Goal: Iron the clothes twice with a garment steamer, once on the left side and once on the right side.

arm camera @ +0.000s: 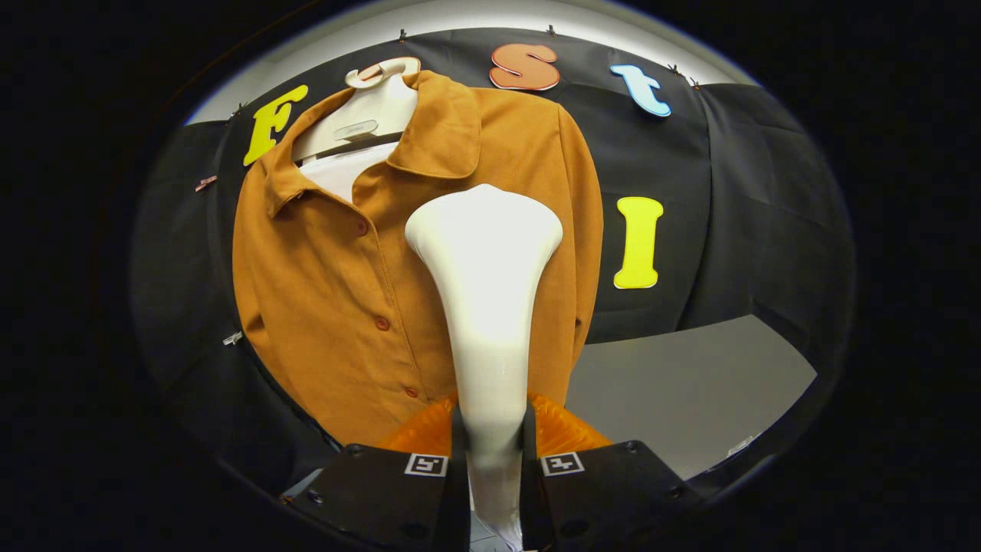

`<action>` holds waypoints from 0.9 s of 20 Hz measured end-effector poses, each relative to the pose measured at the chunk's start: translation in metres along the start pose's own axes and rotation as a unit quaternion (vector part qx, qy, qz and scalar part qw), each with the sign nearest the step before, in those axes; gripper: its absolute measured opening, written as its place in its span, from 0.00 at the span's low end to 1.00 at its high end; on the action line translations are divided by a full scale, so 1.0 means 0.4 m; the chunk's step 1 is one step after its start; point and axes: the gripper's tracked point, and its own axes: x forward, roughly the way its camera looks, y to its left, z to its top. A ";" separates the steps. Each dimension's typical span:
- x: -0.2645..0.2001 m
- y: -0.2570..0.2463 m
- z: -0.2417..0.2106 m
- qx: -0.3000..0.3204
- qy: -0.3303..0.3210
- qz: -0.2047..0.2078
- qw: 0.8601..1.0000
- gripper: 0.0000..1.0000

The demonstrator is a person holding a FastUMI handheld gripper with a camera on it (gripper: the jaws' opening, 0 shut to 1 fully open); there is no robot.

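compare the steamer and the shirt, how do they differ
The steamer is white, smooth and rigid; the shirt is brown, soft cloth with buttons. The steamer is clamped by its handle in the gripper, both fingers pressing on it; the shirt hangs on a hanger against the wall. The steamer is narrower than the shirt. Both stand upright.

The camera is riding on the gripper (pixel 490 448) and looking forward along its two fingers (pixel 458 441), which are clamping the handle of the steamer (pixel 484 307). It is facing the shirt (pixel 345 307) hanging on the booth wall (pixel 736 192) at close range, angled slightly upward. The table (pixel 690 391) is lying beyond the fingers.
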 end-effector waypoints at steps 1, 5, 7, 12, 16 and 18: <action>0.006 0.001 -0.004 0.000 0.001 0.000 1.000 0.29; 0.025 -0.003 -0.026 -0.005 -0.002 -0.005 1.000 0.29; 0.036 -0.002 -0.051 -0.001 0.001 -0.006 1.000 0.29; 0.062 -0.008 -0.138 0.003 0.012 -0.009 1.000 0.29; 0.080 -0.007 -0.231 0.000 0.027 -0.008 1.000 0.29; 0.093 -0.011 -0.283 -0.001 0.037 -0.011 0.999 0.29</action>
